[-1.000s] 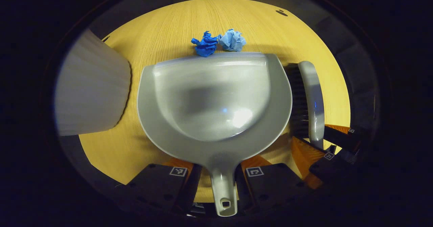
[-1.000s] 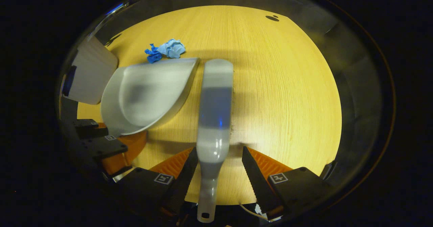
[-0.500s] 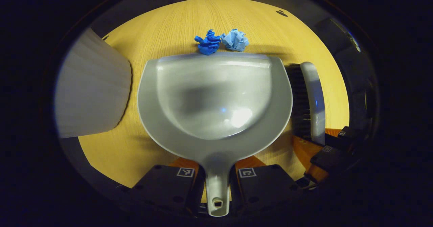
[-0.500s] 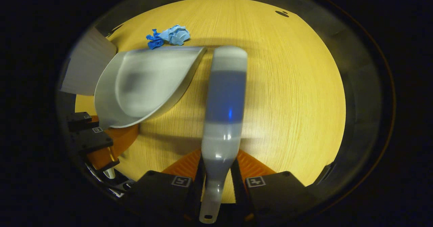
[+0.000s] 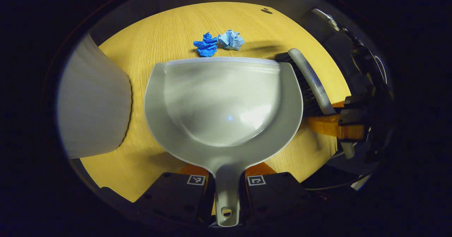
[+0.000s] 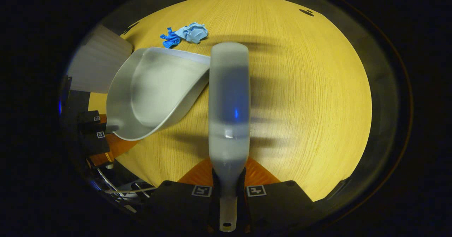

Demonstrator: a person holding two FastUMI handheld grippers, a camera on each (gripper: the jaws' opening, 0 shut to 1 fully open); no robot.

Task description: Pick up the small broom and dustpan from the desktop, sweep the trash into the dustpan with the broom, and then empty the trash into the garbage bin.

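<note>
My left gripper (image 5: 226,185) is shut on the handle of the grey dustpan (image 5: 222,102), whose front lip lies just short of two crumpled blue paper balls (image 5: 217,42) on the wooden desktop (image 5: 166,32). My right gripper (image 6: 227,191) is shut on the handle of the small grey broom (image 6: 229,106), held above the desk. In the left gripper view the broom (image 5: 310,81) stands beside the dustpan's right rim with its dark bristles toward the pan, and the right gripper (image 5: 339,124) holds it. In the right gripper view the dustpan (image 6: 155,92) lies left of the broom, with the paper balls (image 6: 187,35) beyond it.
A white ribbed garbage bin (image 5: 91,99) stands at the left of the desk, close to the dustpan; it appears as the bin (image 6: 99,67) in the right gripper view. A dark hole (image 6: 306,12) marks the desk's far right. The right half of the desktop (image 6: 310,88) is bare wood.
Both grippers closed on their handles. The broom rose off the desk and swung beside the dustpan's right rim. The dustpan shifted slightly.
</note>
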